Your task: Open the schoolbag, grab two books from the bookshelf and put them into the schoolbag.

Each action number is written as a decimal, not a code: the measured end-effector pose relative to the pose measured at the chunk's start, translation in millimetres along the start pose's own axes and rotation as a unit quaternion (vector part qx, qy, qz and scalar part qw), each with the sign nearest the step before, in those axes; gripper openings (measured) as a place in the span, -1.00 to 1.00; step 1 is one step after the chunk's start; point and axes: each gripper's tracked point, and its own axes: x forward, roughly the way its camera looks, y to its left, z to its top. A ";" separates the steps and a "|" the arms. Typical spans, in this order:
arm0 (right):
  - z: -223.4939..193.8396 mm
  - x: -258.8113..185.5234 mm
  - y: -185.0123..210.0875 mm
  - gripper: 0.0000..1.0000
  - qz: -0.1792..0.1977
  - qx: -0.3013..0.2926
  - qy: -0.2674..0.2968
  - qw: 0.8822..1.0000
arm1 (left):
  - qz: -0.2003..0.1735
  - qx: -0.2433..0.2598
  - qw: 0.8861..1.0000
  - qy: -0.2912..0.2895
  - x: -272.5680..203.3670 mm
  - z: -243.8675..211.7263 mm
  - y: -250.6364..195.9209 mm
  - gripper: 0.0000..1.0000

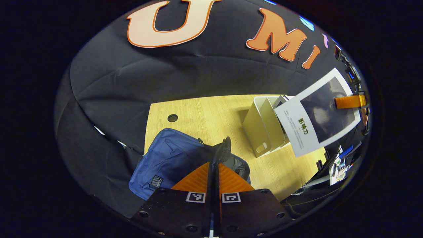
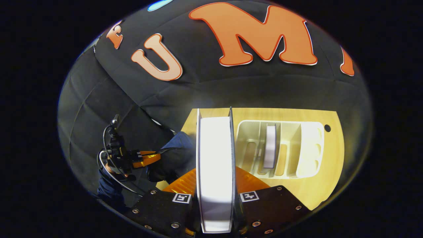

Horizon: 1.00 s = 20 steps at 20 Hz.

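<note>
The blue schoolbag [image 1: 165, 162] lies on the wooden table [image 1: 205, 112]. My left gripper [image 1: 213, 163] is shut on the dark edge of the bag's opening [image 1: 224, 150] and holds it up. Seen from the right gripper view, that gripper [image 2: 145, 158] stands by the bag [image 2: 176, 153]. My right gripper [image 2: 215, 175] is shut on a book [image 2: 214, 148] that stands on edge, pages toward the camera. In the left gripper view the same book [image 1: 317, 112] hangs in the air over the white bookshelf [image 1: 264, 127], with an orange finger [image 1: 350, 101] on its cover. A second book [image 2: 270, 145] stands in the shelf [image 2: 307, 148].
A round cable hole [image 1: 172, 117] sits in the table behind the bag. Bare wood lies between bag and shelf. Cables and equipment [image 1: 337, 162] crowd the space off the table's right side. A hand and cables [image 2: 112, 155] are behind the left gripper.
</note>
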 end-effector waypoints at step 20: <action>-136.1 181.2 92.6 -0.23 0.070 0.201 0.030 0.977 | 0.007 0.014 1.000 0.023 -3.4 -0.8 -8.0 -0.92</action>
